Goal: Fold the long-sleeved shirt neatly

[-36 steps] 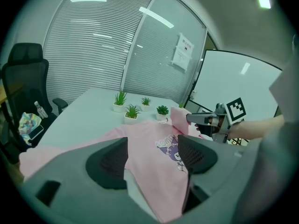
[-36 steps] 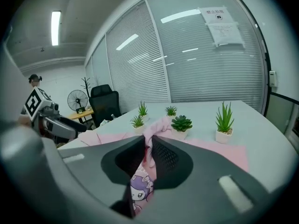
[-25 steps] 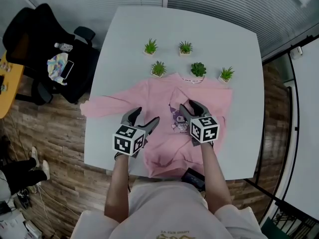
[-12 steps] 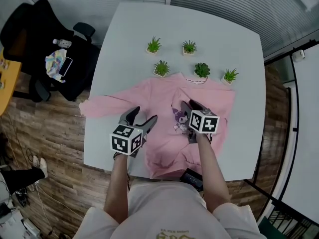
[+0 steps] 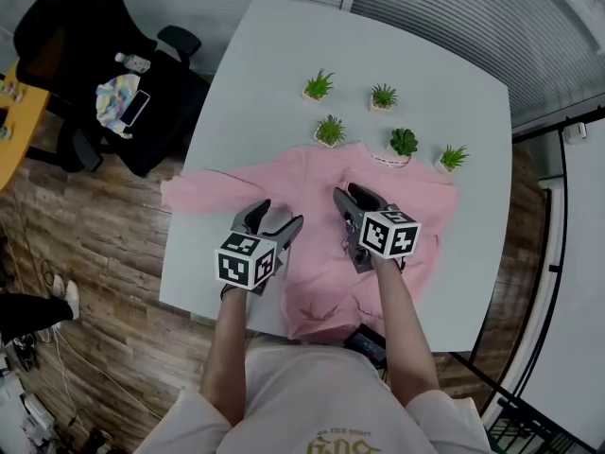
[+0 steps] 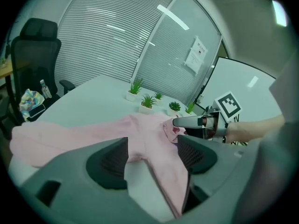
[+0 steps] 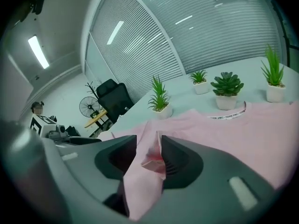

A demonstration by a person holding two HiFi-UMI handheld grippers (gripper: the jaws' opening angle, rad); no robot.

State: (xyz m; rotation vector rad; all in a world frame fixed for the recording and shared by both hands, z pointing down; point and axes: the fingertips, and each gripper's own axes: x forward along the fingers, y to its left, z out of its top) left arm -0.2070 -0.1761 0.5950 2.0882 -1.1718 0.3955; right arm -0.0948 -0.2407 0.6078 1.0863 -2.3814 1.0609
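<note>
White table (image 5: 425, 74) carries the pink long-sleeved shirt (image 5: 307, 180), lying just before a row of potted plants (image 5: 330, 130). Right gripper (image 5: 352, 195): jaws pinching a raised fold of shirt fabric. Left gripper (image 5: 277, 216): jaws spread wide above the shirt, gripping nothing.

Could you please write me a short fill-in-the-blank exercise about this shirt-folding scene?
The shirt on the table is ___ in colour.
___ potted plants stand beyond its collar.
The jaws of the left gripper stand ___, holding nothing.
The outstretched sleeve points toward a black ___.
Missing words: pink; five; open; chair.
</note>
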